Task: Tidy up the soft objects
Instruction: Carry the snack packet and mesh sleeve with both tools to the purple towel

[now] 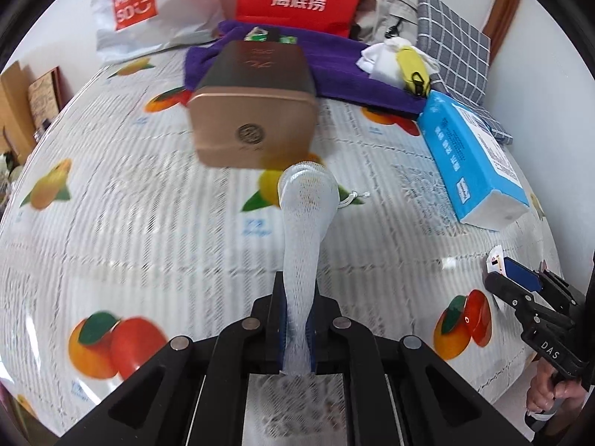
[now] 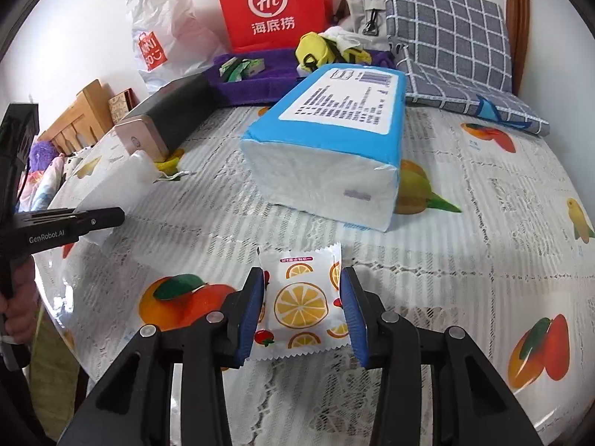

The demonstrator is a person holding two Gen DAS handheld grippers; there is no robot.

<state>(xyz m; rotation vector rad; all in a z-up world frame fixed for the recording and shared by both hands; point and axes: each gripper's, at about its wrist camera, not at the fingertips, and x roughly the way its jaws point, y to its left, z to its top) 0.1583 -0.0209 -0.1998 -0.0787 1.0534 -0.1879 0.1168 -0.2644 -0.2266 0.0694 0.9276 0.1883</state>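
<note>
The left gripper (image 1: 295,329) was clamped shut on a white mesh pouch (image 1: 305,215), which stretched from between the blue pads away toward the far side, its rounded end lying just near of a rose-gold and black box (image 1: 253,111). A thin drawstring (image 1: 353,197) trailed from the right of the pouch end. The box lay on its side on the table (image 1: 130,223), which carried a lace-and-fruit print cover.

The right gripper (image 2: 303,308) stood at a medium width around a small wet-wipe sachet (image 2: 301,301) printed with orange slices; both blue pads met the sachet's left and right edges, and it sat flat between them, so the gripper held it.

Beyond the sachet lay a blue tissue pack (image 2: 331,141), resting lengthwise on the table. At the far side a purple towel (image 2: 253,81) carried green packets (image 2: 241,67) and a yellow folded item (image 2: 316,50). Behind these stood a red paper bag (image 2: 271,7) and a white plastic bag (image 2: 163,26); a grey checked cushion (image 2: 446,44) lay at the far right
</note>
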